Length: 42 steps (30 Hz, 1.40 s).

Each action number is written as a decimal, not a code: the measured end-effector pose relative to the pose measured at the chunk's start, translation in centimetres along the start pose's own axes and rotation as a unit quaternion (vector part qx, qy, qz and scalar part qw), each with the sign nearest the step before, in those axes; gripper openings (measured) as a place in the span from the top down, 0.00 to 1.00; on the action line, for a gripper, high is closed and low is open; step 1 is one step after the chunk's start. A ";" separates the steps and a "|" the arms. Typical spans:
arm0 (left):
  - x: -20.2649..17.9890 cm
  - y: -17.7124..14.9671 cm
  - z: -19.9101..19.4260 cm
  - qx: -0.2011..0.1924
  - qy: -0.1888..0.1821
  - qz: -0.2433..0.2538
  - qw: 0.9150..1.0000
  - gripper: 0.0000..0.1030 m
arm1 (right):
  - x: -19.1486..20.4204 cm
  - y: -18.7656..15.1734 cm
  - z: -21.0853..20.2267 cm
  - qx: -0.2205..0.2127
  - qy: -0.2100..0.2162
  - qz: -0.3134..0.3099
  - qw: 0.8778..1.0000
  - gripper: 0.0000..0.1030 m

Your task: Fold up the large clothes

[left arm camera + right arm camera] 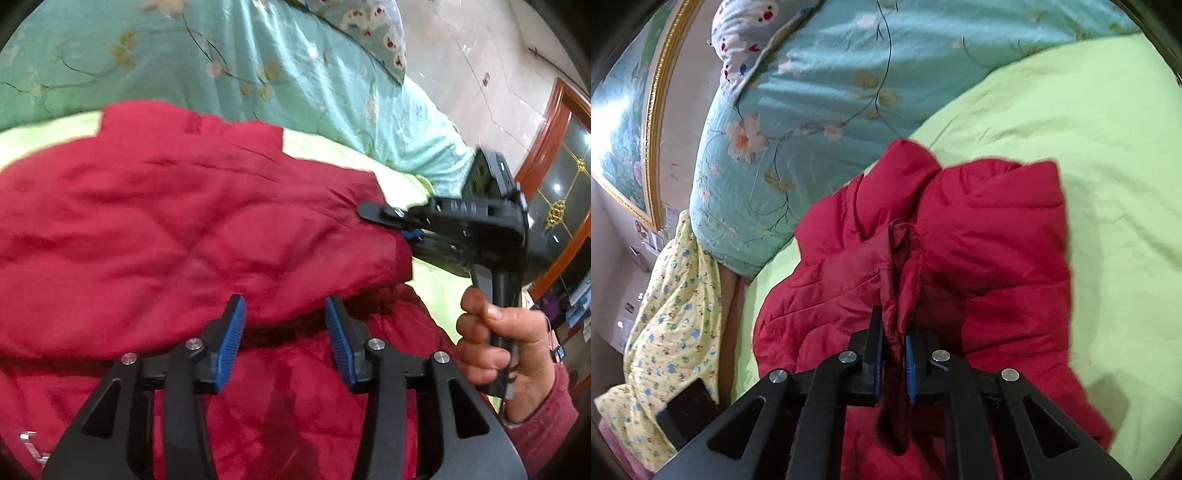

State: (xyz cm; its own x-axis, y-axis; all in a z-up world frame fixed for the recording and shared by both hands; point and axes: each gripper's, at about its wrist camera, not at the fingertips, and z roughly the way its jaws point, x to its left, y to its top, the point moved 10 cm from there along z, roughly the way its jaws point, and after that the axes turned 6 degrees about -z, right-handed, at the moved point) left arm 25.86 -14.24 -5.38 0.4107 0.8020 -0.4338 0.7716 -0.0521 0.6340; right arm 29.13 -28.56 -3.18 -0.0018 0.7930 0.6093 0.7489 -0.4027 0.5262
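Observation:
A red quilted jacket [177, 221] lies partly folded on a light green bed sheet [321, 151]. My left gripper [285, 317] is open just above the jacket's folded edge, holding nothing. My right gripper [894, 332] is shut on a bunched fold of the red jacket [979, 229]; the fabric hangs down between its pads. In the left wrist view the right gripper [373, 212] shows at the jacket's right edge, held by a hand [491, 332]. The jacket covers the lower part of both views.
A teal floral quilt [812, 110] is piled at the head of the bed, with a patterned pillow [746, 33] on it. A yellow printed cloth [672, 321] hangs at the bed's left side. The green sheet [1089, 147] spreads to the right. A wooden-framed door [554, 177] stands beyond.

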 end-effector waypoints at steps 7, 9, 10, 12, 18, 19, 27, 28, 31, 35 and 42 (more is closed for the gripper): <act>6.6 4.0 -3.0 -0.038 0.061 -0.045 0.996 0.58 | -1.9 -0.4 0.4 0.003 -0.060 -0.036 0.998 0.92; 9.0 4.9 -3.0 -0.041 0.079 -0.063 0.994 0.58 | -2.4 -0.7 1.0 0.008 -0.074 -0.045 0.996 0.92; 9.8 4.9 -2.8 -0.038 0.084 -0.070 0.993 0.58 | -2.6 -0.9 1.3 0.009 -0.082 -0.051 0.995 0.92; 11.9 4.5 -1.7 -0.021 0.084 -0.092 0.992 0.58 | -2.8 -1.2 1.5 0.011 -0.088 -0.056 0.995 0.91; 13.0 3.2 0.5 -0.003 0.097 -0.092 0.991 0.58 | -1.7 -0.3 -1.2 -0.024 -0.132 -0.080 0.988 0.77; 12.9 3.1 0.5 -0.002 0.103 -0.087 0.991 0.58 | -1.2 0.1 -1.8 -0.039 -0.140 -0.089 0.985 0.77; 13.0 3.0 0.7 -0.004 0.119 -0.076 0.990 0.58 | 3.2 -0.8 0.7 -0.010 -0.137 -0.174 0.975 0.68; 12.9 3.1 0.7 -0.004 0.120 -0.075 0.990 0.58 | 2.7 -1.3 1.5 0.005 -0.146 -0.176 0.974 0.69; 12.7 3.1 0.3 -0.003 0.117 -0.074 0.990 0.58 | -0.5 -3.0 4.2 0.048 -0.176 -0.160 0.970 0.70; 12.3 3.1 -1.2 -0.007 0.106 -0.072 0.992 0.58 | -1.8 -3.1 4.8 0.051 -0.179 -0.157 0.970 0.71; 15.7 2.8 -2.4 -0.007 0.106 -0.113 0.988 0.58 | -1.9 -2.8 5.0 0.052 -0.183 -0.153 0.970 0.71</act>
State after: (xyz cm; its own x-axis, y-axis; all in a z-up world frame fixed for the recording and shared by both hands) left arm 33.28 -0.32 -8.87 0.1173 0.8987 -0.4226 0.8243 0.1492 0.5462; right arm 30.34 -26.64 -8.79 -0.0137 0.9850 0.1720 0.8126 -0.0893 0.5759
